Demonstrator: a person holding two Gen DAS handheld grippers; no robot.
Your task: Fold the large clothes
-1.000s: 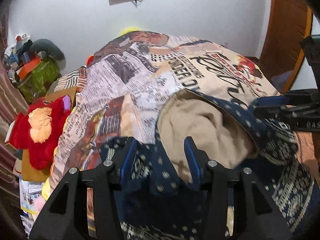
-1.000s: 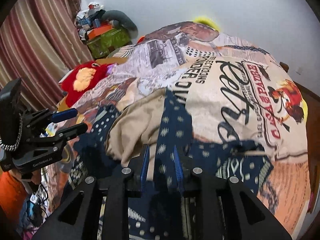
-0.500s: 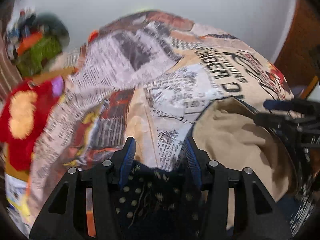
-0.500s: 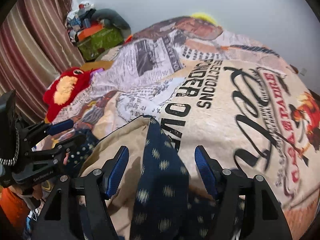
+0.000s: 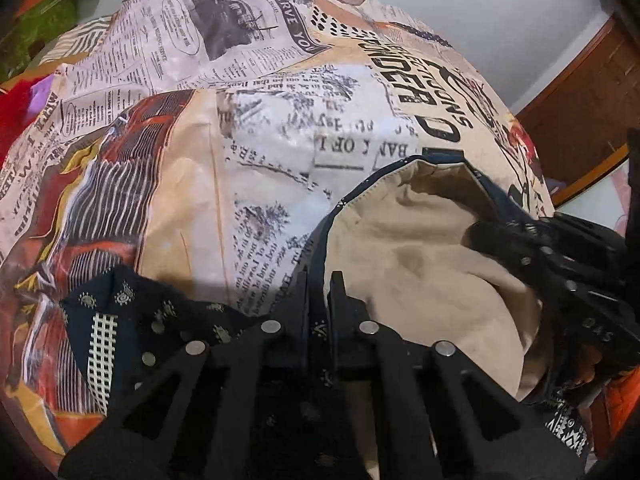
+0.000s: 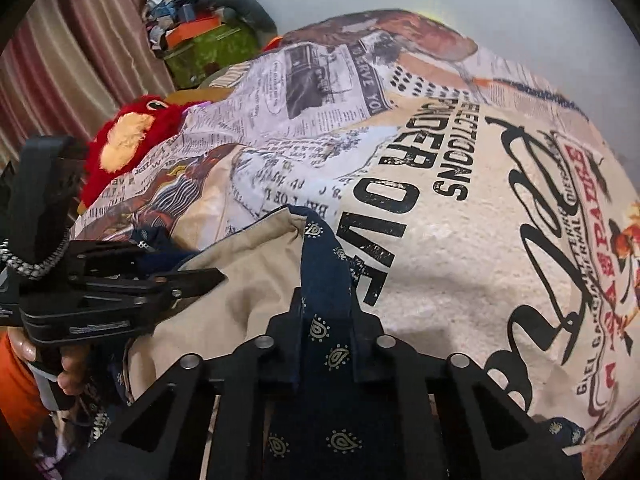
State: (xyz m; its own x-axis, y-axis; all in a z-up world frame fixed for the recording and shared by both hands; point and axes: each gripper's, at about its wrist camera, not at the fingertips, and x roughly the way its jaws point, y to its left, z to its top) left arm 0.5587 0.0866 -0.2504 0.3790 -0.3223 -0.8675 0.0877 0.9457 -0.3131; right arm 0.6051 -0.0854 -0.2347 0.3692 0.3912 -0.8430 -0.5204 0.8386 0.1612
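Note:
A navy garment with small pale motifs and a beige lining (image 5: 416, 248) lies bunched at the near edge of the bed. My left gripper (image 5: 318, 292) is shut on its navy edge, with a loose navy part (image 5: 120, 312) to its left. My right gripper (image 6: 325, 304) is shut on a navy strip of the same garment (image 6: 324, 256), with the beige lining (image 6: 248, 264) spread to its left. Each gripper shows in the other's view: the right one (image 5: 560, 256) on the right, the left one (image 6: 132, 280) on the left.
The bed carries a newspaper-and-poster print cover (image 6: 460, 220). A red plush toy (image 6: 128, 140) lies at the bed's left side. A green box with clutter (image 6: 208, 48) stands by striped curtains (image 6: 60, 64). A wooden door frame (image 5: 580, 76) is at the right.
Both grippers have closed on the navy garment; half a second ago their fingers stood apart. Both have moved forward over the bed, and the garment's beige lining is pulled further open.

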